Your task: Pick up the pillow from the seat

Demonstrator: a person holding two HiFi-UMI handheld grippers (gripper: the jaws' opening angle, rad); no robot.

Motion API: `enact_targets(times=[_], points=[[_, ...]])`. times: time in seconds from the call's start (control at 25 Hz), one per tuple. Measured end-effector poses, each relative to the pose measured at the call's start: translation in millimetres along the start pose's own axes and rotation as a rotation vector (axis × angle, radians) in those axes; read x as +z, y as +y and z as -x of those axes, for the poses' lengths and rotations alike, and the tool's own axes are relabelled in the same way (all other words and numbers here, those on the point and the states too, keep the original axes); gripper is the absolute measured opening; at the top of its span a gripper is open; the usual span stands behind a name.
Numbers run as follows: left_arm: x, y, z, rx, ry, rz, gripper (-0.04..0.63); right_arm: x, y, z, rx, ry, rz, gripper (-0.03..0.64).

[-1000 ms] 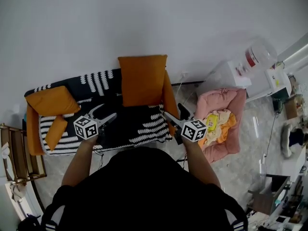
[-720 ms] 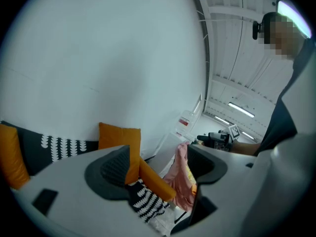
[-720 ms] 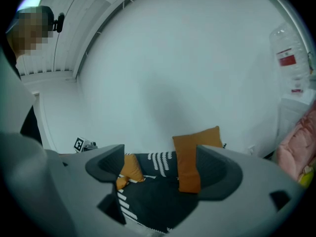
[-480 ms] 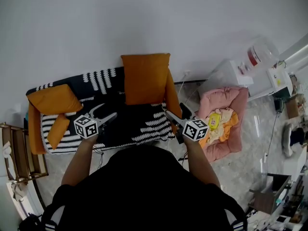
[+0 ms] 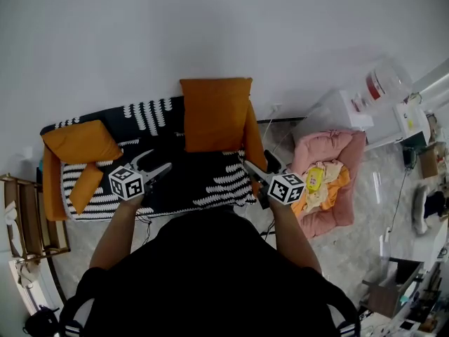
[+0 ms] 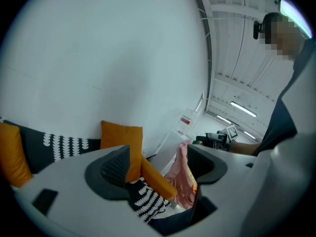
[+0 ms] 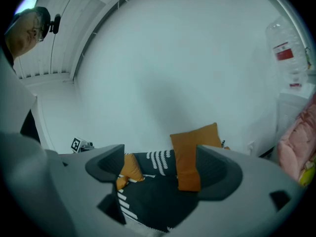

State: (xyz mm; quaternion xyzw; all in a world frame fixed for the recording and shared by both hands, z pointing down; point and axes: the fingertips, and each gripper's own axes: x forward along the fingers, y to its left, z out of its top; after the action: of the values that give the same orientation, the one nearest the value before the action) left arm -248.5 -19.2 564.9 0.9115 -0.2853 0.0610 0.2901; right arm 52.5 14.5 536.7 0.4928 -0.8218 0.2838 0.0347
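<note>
Well — pillow [image 5: 214,114] upright on seat [image 5: 193,181]

- plain white wall [image 5: 210,27] behind a black-and-white patterned sofa [image 5: 200,182]
- pale glossy floor [image 5: 351,251]
- pink cushioned bed [image 5: 345,149] right of the sofa
- wooden rack [image 5: 28,220] at the left

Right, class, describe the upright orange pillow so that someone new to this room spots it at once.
Find the sofa with the black-and-white cover against the white wall. At its right end, a big square orange pillow stands upright against the backrest. The other orange pillow sits askew at the left end.
</note>
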Motion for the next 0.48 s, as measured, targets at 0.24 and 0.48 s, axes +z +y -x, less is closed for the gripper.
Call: enact_targets(times=[0.24,0.48], points=[[6,3,-15,0.017,0.0,-0.004,0.37,7,-24,-13,0.008,0.004,-0.007,0.439],[17,13,-39,0.032,0.017,-0.004,0.37,15,-48,-31,0.021,0.031,-0.011,0.439]])
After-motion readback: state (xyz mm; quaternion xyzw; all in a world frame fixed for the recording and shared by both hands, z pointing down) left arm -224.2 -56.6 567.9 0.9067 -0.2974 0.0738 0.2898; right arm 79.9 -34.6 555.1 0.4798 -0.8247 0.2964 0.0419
